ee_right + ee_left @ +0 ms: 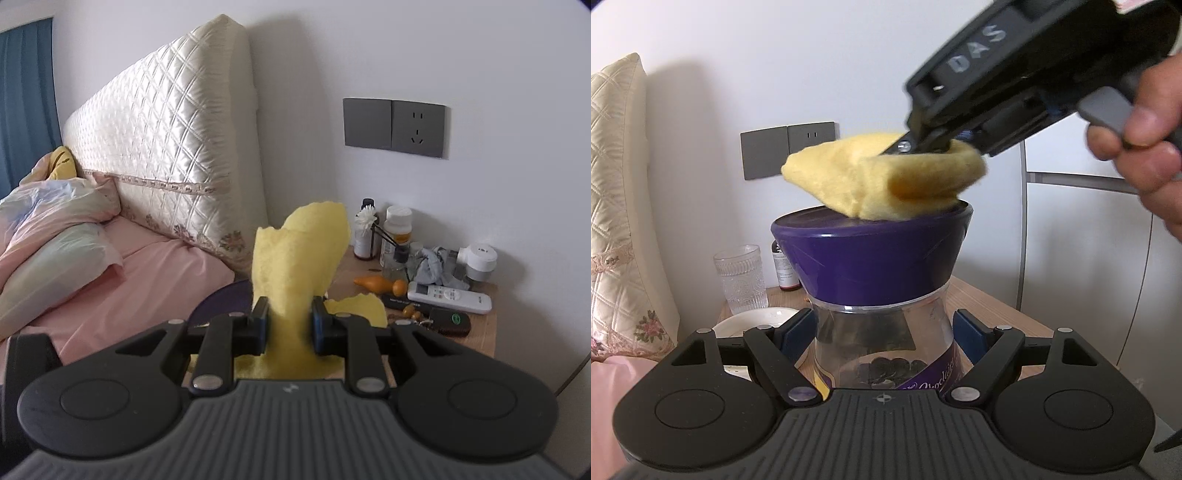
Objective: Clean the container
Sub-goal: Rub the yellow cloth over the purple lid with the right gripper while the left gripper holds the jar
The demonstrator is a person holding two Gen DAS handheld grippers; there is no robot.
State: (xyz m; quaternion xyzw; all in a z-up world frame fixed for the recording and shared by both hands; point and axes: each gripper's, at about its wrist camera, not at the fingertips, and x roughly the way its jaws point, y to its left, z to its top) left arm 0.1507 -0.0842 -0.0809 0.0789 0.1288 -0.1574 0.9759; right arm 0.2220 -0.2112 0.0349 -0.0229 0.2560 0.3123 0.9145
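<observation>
A clear plastic container (882, 343) with a purple lid (871, 254) stands upright between the fingers of my left gripper (884, 332), which is shut on its body. My right gripper (288, 325) is shut on a folded yellow cloth (295, 258). In the left wrist view the cloth (886, 177) rests on top of the purple lid, with the right gripper (916, 144) coming down from the upper right. In the right wrist view a sliver of the purple lid (225, 299) shows under the cloth.
A wooden bedside table (476, 332) holds bottles (397, 229), a white remote (448, 295), a black remote, an orange object and a white device. A ribbed glass (740, 277) and white plate (757, 319) stand left of the container. The bed and quilted headboard (166, 147) are at the left.
</observation>
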